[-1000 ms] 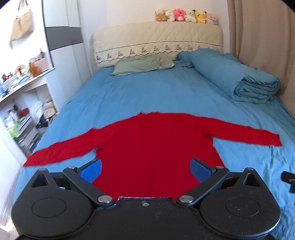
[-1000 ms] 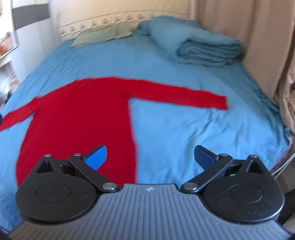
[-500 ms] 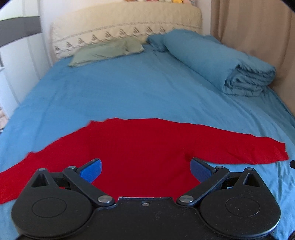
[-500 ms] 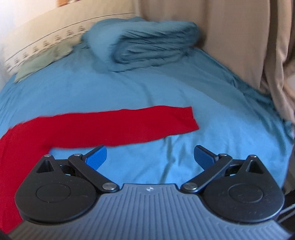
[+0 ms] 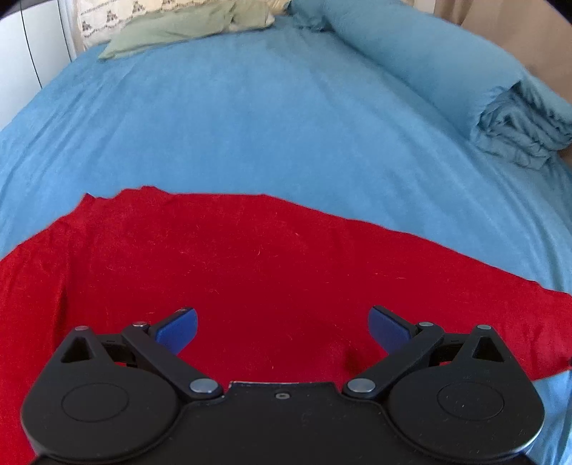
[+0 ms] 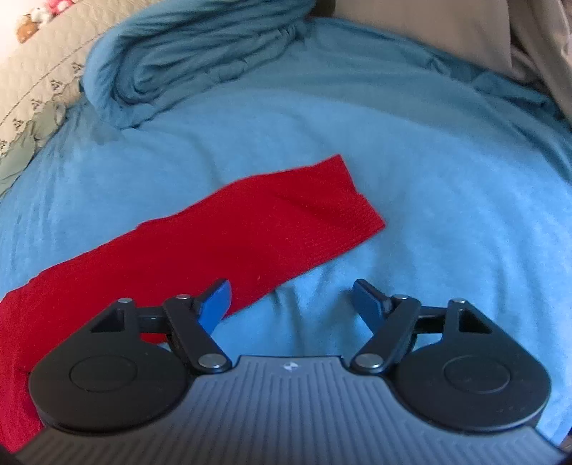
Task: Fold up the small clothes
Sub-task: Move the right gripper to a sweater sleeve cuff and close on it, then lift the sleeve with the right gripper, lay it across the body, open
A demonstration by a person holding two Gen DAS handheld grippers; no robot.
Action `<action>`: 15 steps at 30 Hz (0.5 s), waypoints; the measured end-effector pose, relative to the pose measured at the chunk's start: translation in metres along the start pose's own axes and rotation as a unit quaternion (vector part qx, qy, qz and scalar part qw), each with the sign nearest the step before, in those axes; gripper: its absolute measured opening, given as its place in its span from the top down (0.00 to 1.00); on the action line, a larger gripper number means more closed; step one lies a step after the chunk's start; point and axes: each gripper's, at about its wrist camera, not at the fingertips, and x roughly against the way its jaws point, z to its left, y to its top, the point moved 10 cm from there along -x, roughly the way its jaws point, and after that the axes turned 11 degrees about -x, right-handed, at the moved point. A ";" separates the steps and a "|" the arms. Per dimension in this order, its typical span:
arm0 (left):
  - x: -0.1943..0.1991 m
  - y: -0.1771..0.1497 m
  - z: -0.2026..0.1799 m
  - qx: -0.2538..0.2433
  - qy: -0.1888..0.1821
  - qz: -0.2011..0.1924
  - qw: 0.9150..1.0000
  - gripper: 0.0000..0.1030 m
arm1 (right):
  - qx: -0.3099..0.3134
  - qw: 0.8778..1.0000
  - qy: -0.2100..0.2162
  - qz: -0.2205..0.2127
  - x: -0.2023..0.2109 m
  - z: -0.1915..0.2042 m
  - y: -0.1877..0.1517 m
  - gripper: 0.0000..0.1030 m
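Left gripper [image 5: 282, 327]: jaws spread wide, nothing held. Under and between them lies the body of the red sweater [image 5: 250, 264], flat on the blue bedsheet [image 5: 250, 125]; whether the pads touch the cloth, cannot tell. The red spreads past both jaws, out to either side. Beyond its far edge, bare sheet, then a green pillow [image 5: 186, 25] by the headboard and a rolled blue duvet [image 5: 464, 78] off past the right jaw.

Right gripper [image 6: 291, 300]: jaws wide but closing, nothing gripped. Only sheet [image 6: 429, 179] shows between the pads. The sweater's sleeve [image 6: 250, 232] runs from behind the left jaw out ahead, its cuff lying forward of the gap. Farther on, the duvet [image 6: 186, 60]; curtain [image 6: 447, 32] at the far right.
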 end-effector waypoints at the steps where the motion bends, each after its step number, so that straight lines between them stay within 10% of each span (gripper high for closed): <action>1: -0.004 -0.002 0.001 0.000 0.002 0.005 1.000 0.00 | -0.006 1.000 -0.001 0.004 -0.005 -0.001 0.001 0.15; 15: -0.066 -0.008 0.000 -0.019 0.026 0.068 0.997 0.00 | -0.067 0.997 -0.001 -0.029 -0.014 0.005 0.033 0.77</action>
